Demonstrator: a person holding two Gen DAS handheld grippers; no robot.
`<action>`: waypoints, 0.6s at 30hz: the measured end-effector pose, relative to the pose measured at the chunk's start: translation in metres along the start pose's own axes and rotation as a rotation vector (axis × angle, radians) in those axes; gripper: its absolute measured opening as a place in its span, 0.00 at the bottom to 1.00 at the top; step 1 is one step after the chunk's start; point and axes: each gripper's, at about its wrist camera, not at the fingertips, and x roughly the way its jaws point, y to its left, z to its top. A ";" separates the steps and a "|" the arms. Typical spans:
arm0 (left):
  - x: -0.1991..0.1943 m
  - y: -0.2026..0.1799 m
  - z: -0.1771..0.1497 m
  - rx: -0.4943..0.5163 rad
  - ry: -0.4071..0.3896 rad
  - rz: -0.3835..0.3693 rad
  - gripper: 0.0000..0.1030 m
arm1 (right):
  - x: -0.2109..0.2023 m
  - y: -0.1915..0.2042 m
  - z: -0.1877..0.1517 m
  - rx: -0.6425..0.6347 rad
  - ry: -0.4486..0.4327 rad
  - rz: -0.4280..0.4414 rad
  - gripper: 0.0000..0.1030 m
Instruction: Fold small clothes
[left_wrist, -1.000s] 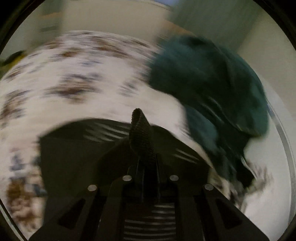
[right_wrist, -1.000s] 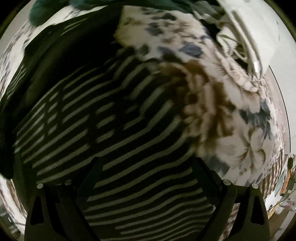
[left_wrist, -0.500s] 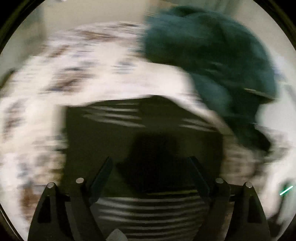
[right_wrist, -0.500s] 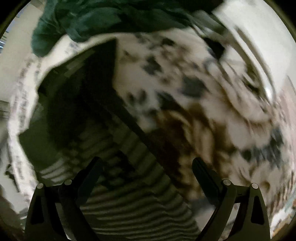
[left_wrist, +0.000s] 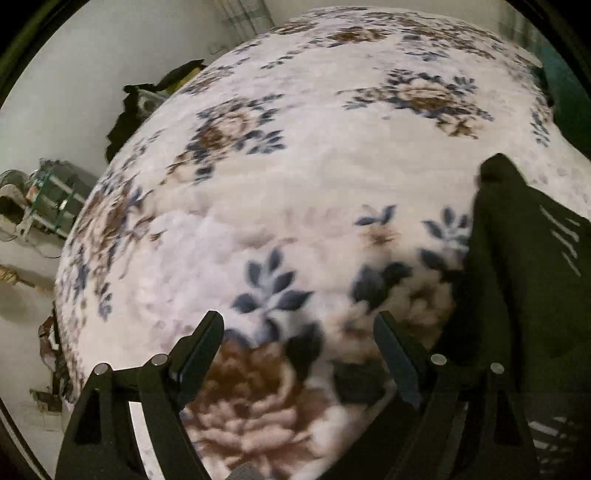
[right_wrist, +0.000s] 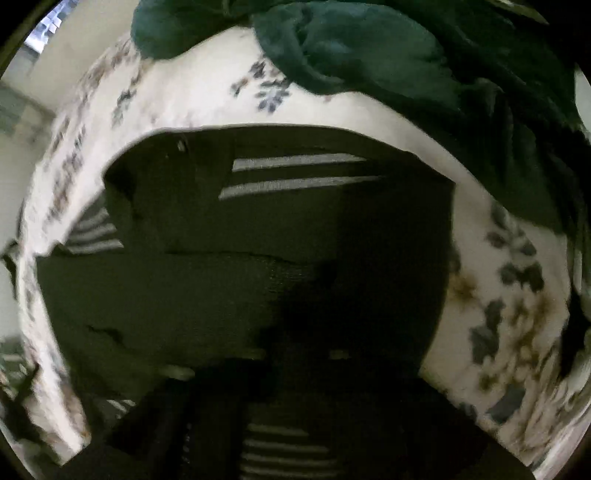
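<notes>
The dark garment with pale stripes lies folded on the floral blanket and fills the right wrist view. My right gripper points down at it, low in the middle. Its dark jaws are closing together, and a fold of the knit looks pinched between them. In the left wrist view my left gripper is open over the bare floral blanket, nothing between its fingers. One end of the striped garment lies just right of its right finger.
A heap of teal cloth lies on the blanket beyond the garment; its edge shows at the far right. Left of the bed are pale floor, a dark item at the bed's edge and a metal rack.
My left gripper let go of the garment's fold, opened and swung left over bare blanket. My right gripper moved across the garment and went from wide open to shut.
</notes>
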 end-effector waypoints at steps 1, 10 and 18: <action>-0.002 -0.010 0.002 0.011 -0.002 -0.027 0.80 | -0.007 0.001 -0.001 -0.010 -0.049 -0.031 0.01; 0.011 -0.096 0.054 0.142 -0.016 -0.147 0.80 | -0.030 -0.059 -0.007 0.133 -0.164 -0.149 0.01; 0.065 -0.144 0.094 0.238 0.030 -0.137 0.80 | -0.014 -0.070 -0.012 0.152 -0.132 -0.206 0.01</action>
